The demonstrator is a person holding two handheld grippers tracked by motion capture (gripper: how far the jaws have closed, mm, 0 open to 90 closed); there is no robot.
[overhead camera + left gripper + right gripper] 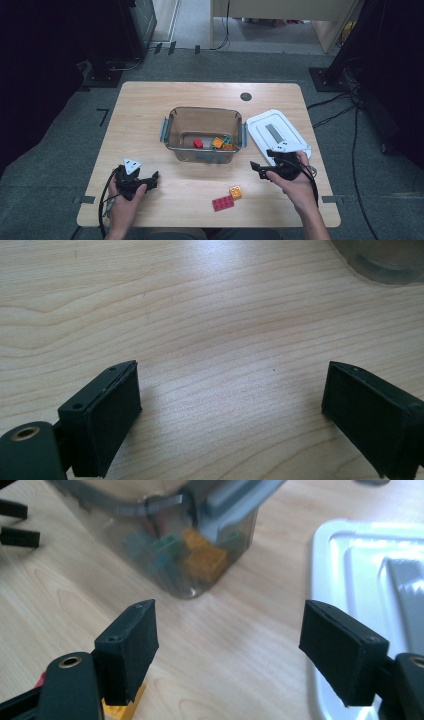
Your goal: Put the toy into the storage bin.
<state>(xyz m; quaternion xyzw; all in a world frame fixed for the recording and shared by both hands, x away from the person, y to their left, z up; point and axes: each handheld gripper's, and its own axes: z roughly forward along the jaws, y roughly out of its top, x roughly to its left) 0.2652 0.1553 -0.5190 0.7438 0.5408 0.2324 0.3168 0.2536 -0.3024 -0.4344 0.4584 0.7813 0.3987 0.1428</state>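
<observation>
We are looking first at the near edge of the wooden table [150, 100], where a red brick [222, 203] and an orange brick [236, 192] are lying just beside each other, between our two hands. Our left gripper [154, 179] is resting low over bare wood at the left, its jaws standing wide with nothing between them. Our right gripper [255, 167] is hovering beyond the bricks, jaws spread wide and empty. Farther off, the clear bin [202, 134] is sitting mid-table, holding more coloured bricks [217, 143], and its white lid [276, 132] is lying flat just to its right.
</observation>
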